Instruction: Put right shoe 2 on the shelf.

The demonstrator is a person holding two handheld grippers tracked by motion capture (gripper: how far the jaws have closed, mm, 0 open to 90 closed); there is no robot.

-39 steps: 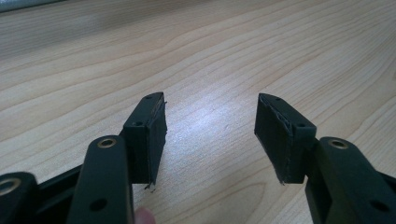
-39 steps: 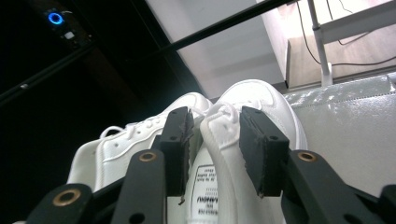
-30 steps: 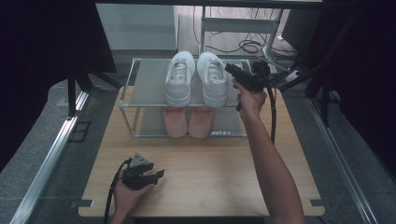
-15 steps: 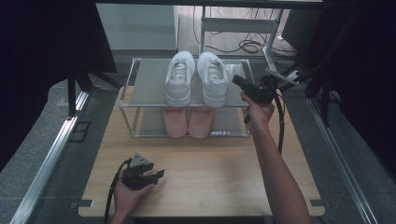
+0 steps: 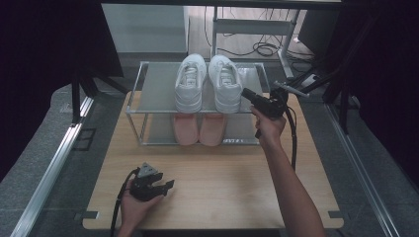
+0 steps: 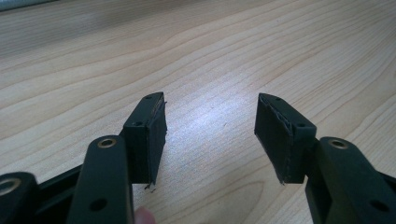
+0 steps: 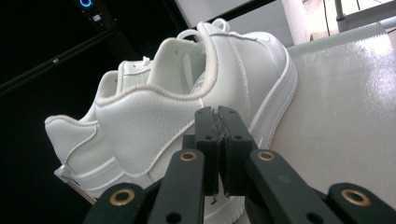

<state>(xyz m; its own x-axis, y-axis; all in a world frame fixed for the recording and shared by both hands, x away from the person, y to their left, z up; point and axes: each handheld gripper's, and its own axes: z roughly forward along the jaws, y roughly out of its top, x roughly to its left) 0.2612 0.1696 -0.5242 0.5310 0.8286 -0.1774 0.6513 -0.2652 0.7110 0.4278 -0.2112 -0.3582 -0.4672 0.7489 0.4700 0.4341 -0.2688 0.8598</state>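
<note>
With the right claw (image 5: 245, 93) just squeezed together on nothing beside the white shoes (image 5: 207, 82) on the rack's (image 5: 153, 94) top shelf, I'd nudge gently with the closed tips, left claw (image 5: 165, 186) idling apart over the desk (image 5: 222, 177).

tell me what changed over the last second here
The right gripper came down and toward the near edge of the rack, from over the right white shoe to beside its heel, and its jaws have just been closing; they now meet with nothing between them. The left gripper kept its place on the table, jaws open. Both white shoes and the pink pair below stayed put.
</note>
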